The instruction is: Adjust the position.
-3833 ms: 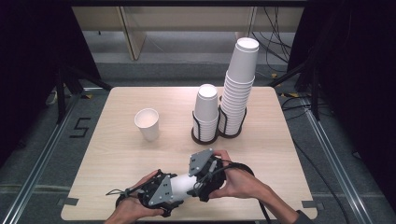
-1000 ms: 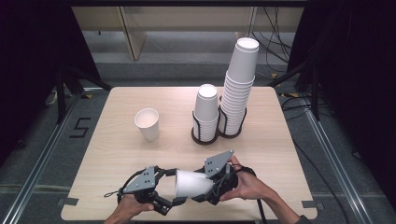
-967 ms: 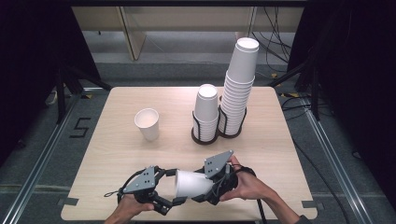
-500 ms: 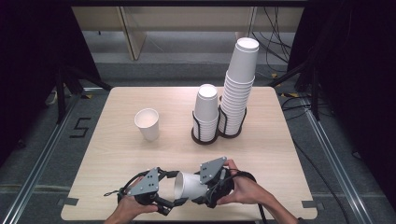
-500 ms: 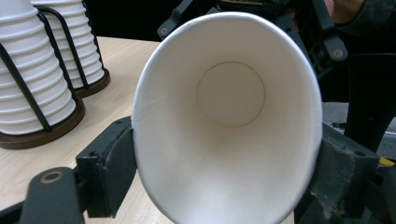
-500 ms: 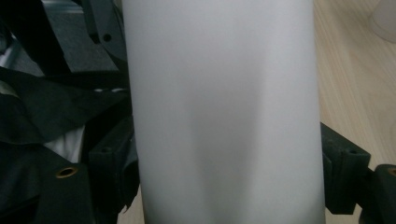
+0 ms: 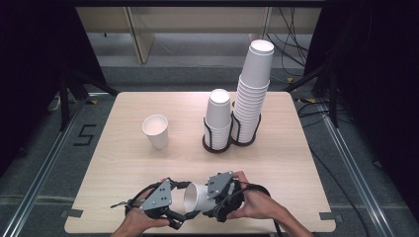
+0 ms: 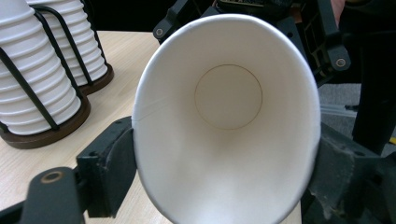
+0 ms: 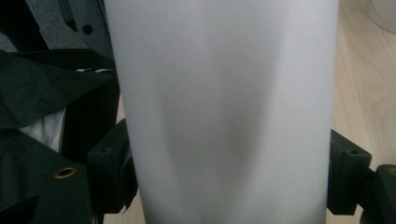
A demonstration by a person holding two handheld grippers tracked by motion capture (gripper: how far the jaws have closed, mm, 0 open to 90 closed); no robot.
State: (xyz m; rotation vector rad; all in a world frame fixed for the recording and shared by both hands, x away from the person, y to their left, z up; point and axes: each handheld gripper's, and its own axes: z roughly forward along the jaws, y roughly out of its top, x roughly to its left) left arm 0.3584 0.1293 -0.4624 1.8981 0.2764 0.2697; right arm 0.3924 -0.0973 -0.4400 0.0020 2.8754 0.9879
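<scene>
Over the table (image 7: 123, 163), paper cup (image 7: 197, 198) sideways (mouth leftward).

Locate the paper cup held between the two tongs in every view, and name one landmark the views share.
High view: the paper cup lies on its side near the table's front edge, between both tongs.
Left gripper view: it sits centre frame, open mouth facing the camera, squeezed oval.
Right gripper view: its outer wall spans the middle.
Shared landmark: the light wooden table.
</scene>
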